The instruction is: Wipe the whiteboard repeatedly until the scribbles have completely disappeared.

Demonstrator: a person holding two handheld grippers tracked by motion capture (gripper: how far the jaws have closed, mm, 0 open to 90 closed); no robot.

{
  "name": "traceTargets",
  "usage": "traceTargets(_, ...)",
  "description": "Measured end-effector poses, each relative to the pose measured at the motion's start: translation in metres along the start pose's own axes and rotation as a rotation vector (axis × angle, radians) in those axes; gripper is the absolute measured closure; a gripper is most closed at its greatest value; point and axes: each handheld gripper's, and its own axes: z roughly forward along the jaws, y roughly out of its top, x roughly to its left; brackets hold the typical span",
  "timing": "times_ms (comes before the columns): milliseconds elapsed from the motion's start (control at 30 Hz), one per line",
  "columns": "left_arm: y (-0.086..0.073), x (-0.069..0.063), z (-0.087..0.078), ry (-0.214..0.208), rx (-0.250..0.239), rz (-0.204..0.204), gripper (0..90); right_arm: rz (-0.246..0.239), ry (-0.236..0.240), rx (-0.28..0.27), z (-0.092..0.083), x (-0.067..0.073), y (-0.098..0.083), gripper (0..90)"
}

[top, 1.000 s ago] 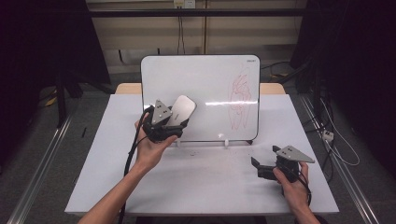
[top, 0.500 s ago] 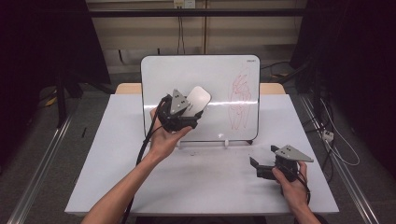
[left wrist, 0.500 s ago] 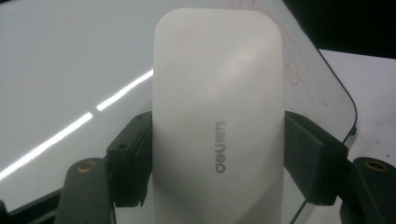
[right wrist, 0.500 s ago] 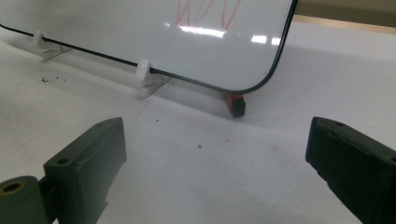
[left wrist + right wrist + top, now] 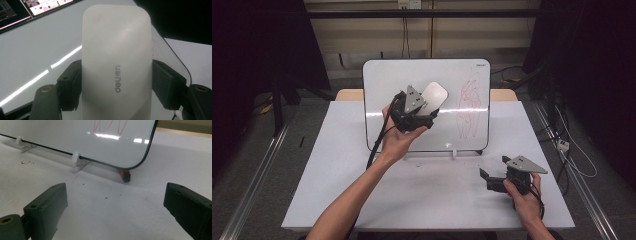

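A white whiteboard (image 5: pixel 382 85) stands propped on the table, with a red scribble (image 5: pixel 469 102) on its right part. My left gripper (image 5: pixel 428 106) is held up in front of the board's middle, shut on a white oblong eraser (image 5: pixel 434 94). In the left gripper view the eraser (image 5: pixel 116 62) is squeezed between both black pads (image 5: pixel 71 85), and the board lies behind it. The eraser sits just left of the scribble; I cannot tell whether it touches the board. My right gripper (image 5: pixel 487 181) rests low at the table's right front, open with nothing between its fingers (image 5: pixel 47 205).
The board (image 5: pixel 62 135) leans on small white clips (image 5: pixel 75 158). A small red and black object (image 5: pixel 125 175) lies under its lower right corner. The white table (image 5: pixel 337 165) has dark floor and metal rails on both sides. A black cable trails from the left gripper.
My left gripper has carried the eraser to the right and a little upward across the board, closer to the red scribble. The right gripper has stayed put.
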Motion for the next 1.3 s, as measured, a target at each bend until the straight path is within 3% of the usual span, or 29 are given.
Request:
traceTargets(100, 0.006, -0.003, 0.008, 0.009, 0.003, 0.022, 31.1, -0.009, 0.004, -0.003, -0.002, 0.002, 0.001, 5.0)
traceTargets(233, 0.010, -0.005, 0.014, 0.021, -0.006, 0.019, 31.1, -0.013, 0.002, -0.006, -0.002, 0.003, 0.001, 5.1)
traceTargets(667, 0.026, -0.007, 0.046, 0.099, -0.004, 0.097, 31.1, -0.002, 0.003, -0.006, -0.003, 0.001, 0.000, 5.0)
traceTargets(767, 0.029, -0.008, 0.051, 0.105, -0.003, 0.120, 31.1, 0.000, 0.005, -0.005, -0.003, 0.001, 0.000, 5.0)
traceTargets(1033, 0.035, -0.007, 0.073, 0.112, -0.001, 0.138, 31.1, -0.001, 0.012, 0.000, -0.002, 0.000, 0.000, 5.0)
traceTargets(1200, 0.040, -0.007, 0.078, 0.117, 0.002, 0.132, 31.1, 0.000, 0.016, 0.003, -0.002, 0.001, 0.000, 5.0)
traceTargets(1300, 0.044, -0.009, 0.082, 0.122, 0.007, 0.151, 31.1, 0.001, 0.015, 0.001, -0.002, 0.000, -0.001, 5.0)
